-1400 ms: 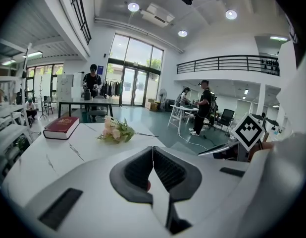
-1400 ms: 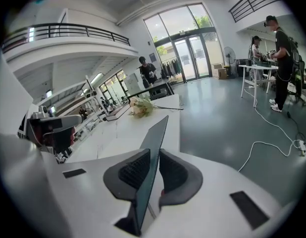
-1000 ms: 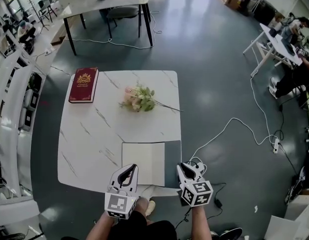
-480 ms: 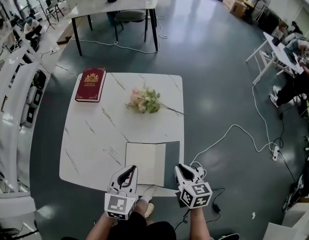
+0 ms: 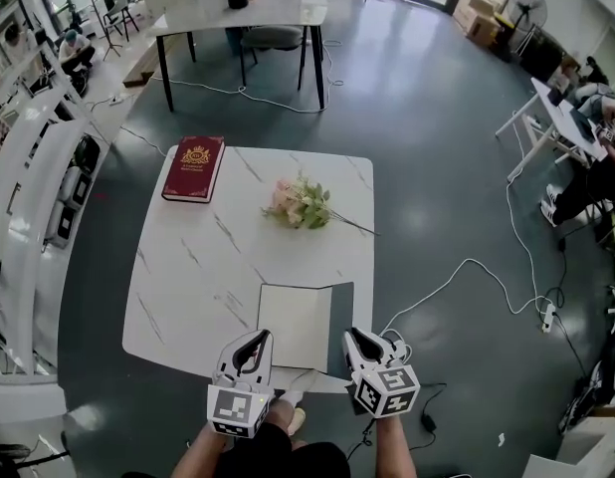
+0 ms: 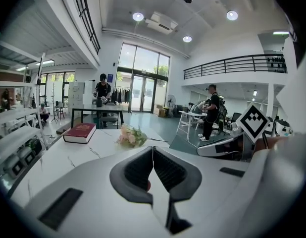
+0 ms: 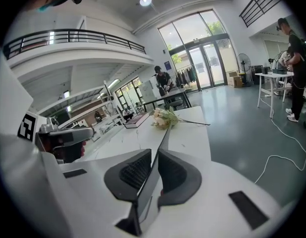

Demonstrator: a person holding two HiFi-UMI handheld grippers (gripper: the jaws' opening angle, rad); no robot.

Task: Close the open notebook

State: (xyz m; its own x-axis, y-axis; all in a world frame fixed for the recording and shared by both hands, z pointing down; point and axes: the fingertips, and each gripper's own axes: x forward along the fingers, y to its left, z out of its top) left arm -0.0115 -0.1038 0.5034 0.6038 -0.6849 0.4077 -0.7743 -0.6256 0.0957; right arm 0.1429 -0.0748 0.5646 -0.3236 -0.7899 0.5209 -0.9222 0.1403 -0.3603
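The open notebook lies at the near edge of the white marble table: a white page on the left and a grey cover on the right, tilted up. My left gripper is shut on the white page's near left edge. My right gripper is shut on the grey cover, which stands edge-on between its pads. In the gripper views the left gripper and the right gripper both point across the table.
A dark red book lies at the table's far left corner and a bunch of pink flowers near the far middle. A white cable trails over the floor on the right. A black-legged table stands behind.
Both grippers have risen a little with the notebook's edges. The grey cover looks narrower from above, so it has tilted up further. The head camera has shifted.
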